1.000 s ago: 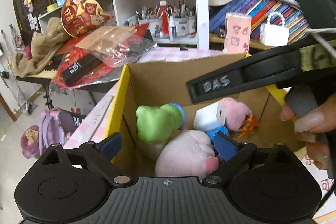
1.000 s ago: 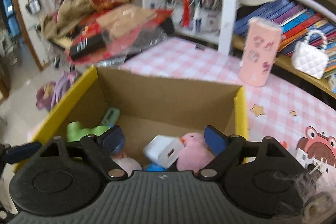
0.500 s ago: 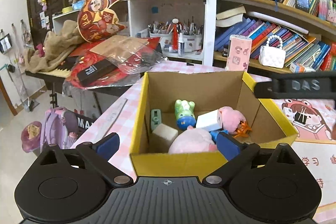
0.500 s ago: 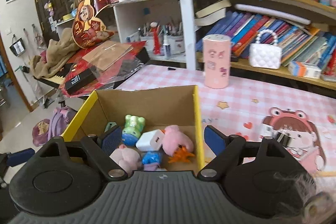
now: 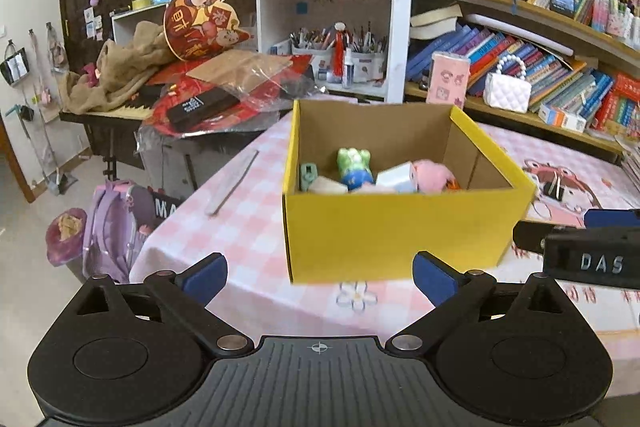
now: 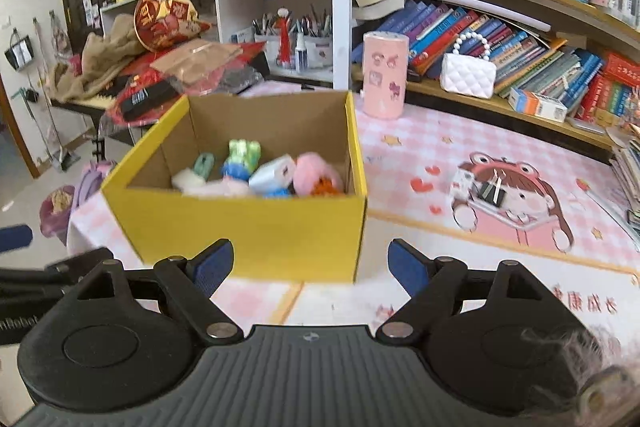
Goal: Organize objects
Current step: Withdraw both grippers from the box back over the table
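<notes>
A pink checked table [image 6: 460,131] is filling the lower right of the right wrist view, its cloth printed with a cartoon girl, and a yellow cardboard box [image 6: 256,231] is sitting at centre left near the table's corner, open-topped, presumably so toys can be dropped straight in. Behind it, in the upper half of the frame, crowded bookshelves [image 6: 520,39] are framing the scene, with a pink cylinder [image 6: 385,75] standing just beyond the box's far right corner. Inside the box, small toys are lying heaped together: a pink plush [image 6: 316,173], a white charger block [image 6: 274,175] and a green figure [image 6: 244,153] among them. Both tools are hanging back from the box, apparently between placements. The left gripper [image 5: 318,277], at bottom centre of its own view, is spread wide with nothing between its blue pads; the right gripper [image 6: 310,267] is likewise standing wide and empty. The sorting looks well advanced, judging by the bare cloth around the box.
</notes>
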The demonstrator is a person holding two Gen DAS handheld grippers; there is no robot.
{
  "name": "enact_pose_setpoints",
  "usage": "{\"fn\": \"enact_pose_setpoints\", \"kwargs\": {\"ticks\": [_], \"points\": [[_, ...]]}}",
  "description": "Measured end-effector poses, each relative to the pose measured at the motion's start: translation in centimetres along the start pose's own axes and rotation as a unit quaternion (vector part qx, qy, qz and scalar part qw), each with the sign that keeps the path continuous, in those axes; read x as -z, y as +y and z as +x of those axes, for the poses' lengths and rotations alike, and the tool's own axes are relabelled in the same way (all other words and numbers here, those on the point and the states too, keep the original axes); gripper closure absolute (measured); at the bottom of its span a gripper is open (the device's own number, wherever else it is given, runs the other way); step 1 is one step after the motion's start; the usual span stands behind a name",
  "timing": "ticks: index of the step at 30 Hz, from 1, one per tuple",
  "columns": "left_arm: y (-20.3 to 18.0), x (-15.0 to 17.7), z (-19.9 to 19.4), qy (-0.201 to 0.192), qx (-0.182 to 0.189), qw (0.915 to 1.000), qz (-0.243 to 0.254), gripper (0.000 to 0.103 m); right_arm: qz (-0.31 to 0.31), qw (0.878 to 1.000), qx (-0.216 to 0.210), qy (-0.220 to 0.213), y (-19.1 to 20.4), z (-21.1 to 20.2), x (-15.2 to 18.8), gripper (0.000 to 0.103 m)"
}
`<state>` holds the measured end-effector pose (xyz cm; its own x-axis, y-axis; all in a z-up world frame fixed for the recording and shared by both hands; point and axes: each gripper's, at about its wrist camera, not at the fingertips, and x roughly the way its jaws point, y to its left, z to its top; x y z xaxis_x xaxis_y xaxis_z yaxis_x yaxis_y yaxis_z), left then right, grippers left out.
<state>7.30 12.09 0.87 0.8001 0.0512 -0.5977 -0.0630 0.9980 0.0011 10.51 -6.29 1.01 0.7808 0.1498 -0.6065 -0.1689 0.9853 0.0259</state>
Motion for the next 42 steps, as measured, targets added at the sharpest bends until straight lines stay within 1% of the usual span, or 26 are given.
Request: {"fn": "enact_pose_setpoints", "kwargs": {"ticks": [5,16,20,28,33,37,42], "points": [[-0.1,1.6,-1.5,0.009,0.007,0.9999,0.006,0.003,-0.012,1.000,0.021,0.003,0.6,-1.7,2.5,0.019],[-0.9,4.1,-4.2,0.015,0.032,0.9991,0.024,0.002,0.014,0.999,0.042,0.013,0.2,-4.8,5.8,0.020],[-1.6,4.9,-4.5,0.026,0.046,0.9981,0.031,0.002,0.026,0.998,0.049,0.020,-0.3,-5.8,7.0,0.020],[-4.1,5.7,-4.2,0.048,0.083,0.9941,0.051,0.002,0.054,0.994,0.085,0.044,-2.2,-7.2,9.2,0.020],[-6.5,5.6,-4.1,0.049,0.112,0.9894,0.079,0.002,0.083,0.989,0.113,0.048,-4.2,-8.1,10.1,0.020],[-8.9,5.3,-3.7,0.049,0.141,0.9830,0.107,0.002,0.108,0.983,0.141,0.047,-6.2,-9.0,10.7,0.020],[-12.0,4.9,-3.4,0.051,0.174,0.9737,0.138,0.002,0.149,0.972,0.178,0.048,-9.3,-10.2,11.5,0.020]]}}
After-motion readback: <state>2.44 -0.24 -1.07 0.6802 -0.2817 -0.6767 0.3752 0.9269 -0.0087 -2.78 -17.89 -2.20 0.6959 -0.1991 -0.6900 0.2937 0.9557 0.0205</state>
